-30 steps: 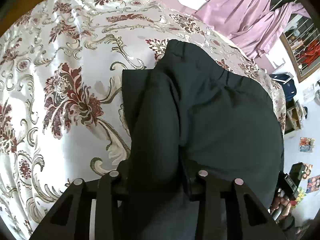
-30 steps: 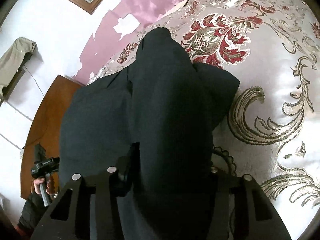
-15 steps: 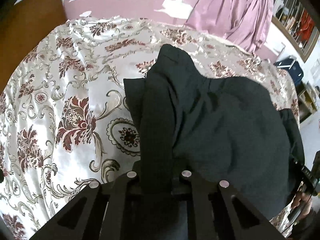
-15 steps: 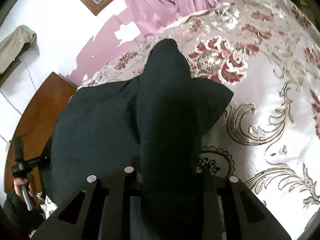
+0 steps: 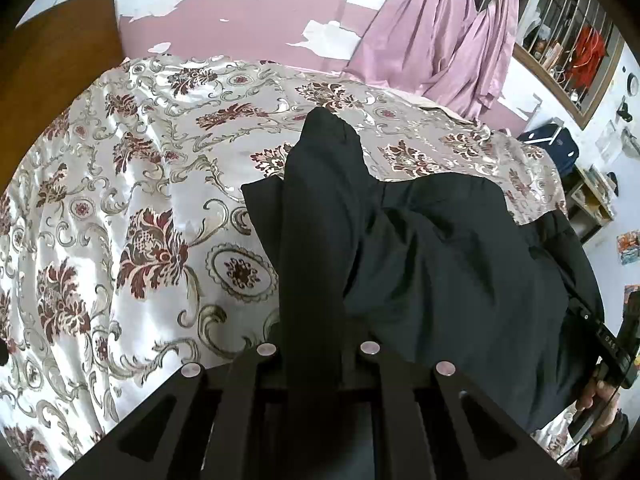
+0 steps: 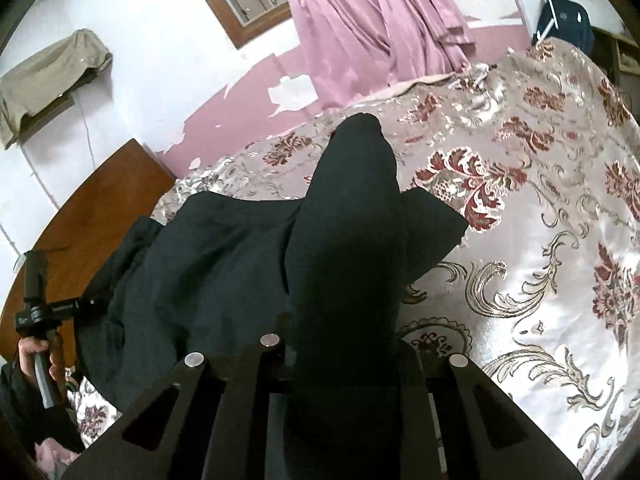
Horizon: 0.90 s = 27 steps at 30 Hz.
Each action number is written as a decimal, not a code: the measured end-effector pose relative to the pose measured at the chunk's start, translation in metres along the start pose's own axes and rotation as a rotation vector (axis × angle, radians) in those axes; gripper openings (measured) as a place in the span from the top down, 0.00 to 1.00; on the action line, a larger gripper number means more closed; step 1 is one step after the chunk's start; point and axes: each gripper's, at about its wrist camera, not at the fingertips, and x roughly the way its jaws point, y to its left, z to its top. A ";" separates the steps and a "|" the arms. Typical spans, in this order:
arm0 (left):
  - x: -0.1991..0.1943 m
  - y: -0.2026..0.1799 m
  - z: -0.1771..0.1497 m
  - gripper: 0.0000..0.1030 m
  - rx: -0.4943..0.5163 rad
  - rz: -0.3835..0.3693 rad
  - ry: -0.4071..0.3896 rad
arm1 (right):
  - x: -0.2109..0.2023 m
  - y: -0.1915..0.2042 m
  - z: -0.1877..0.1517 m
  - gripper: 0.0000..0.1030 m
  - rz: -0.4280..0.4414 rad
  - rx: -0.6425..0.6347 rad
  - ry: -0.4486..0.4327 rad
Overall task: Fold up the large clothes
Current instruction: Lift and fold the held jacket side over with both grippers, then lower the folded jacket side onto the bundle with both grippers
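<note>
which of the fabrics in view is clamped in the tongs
The dark black-green garment: both the left tongs and right tongs pinch its folds. The floral satin bedspread lies flat beneath; the pink curtain hangs untouched.

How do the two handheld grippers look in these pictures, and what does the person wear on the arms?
Both the left gripper and the right gripper are matte black, with flat angular fingers, triangular cut-outs and round silver studs on top. Seen from the opposite camera, each has a black pistol-style handle; the right one carries small white lettering. Dark sleeves cover both wrists. No cable is clearly visible.
</note>
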 end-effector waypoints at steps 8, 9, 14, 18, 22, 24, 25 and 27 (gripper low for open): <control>-0.042 -0.015 -0.019 0.93 0.055 -0.040 -0.046 | -0.044 0.014 -0.006 0.87 0.010 -0.038 -0.022; -0.043 -0.020 -0.022 0.93 0.076 -0.037 -0.043 | -0.047 0.016 -0.008 0.87 0.012 -0.042 -0.026; -0.030 -0.017 -0.035 0.93 0.068 -0.007 -0.006 | -0.056 0.024 -0.021 0.87 0.003 -0.070 -0.018; -0.012 -0.001 -0.041 0.91 0.071 0.024 0.017 | -0.053 0.018 -0.030 0.87 -0.010 -0.048 -0.008; 0.015 0.018 -0.040 0.83 0.039 0.064 0.073 | -0.044 0.007 -0.037 0.87 -0.026 -0.029 0.011; 0.029 0.030 -0.041 0.79 0.021 0.057 0.088 | -0.037 -0.001 -0.040 0.86 -0.034 -0.011 0.021; 0.034 0.034 -0.041 0.72 0.018 0.061 0.091 | -0.034 -0.004 -0.040 0.86 -0.035 -0.003 0.025; 0.046 0.042 -0.044 0.57 0.018 0.082 0.095 | -0.028 -0.010 -0.043 0.86 -0.038 0.010 0.030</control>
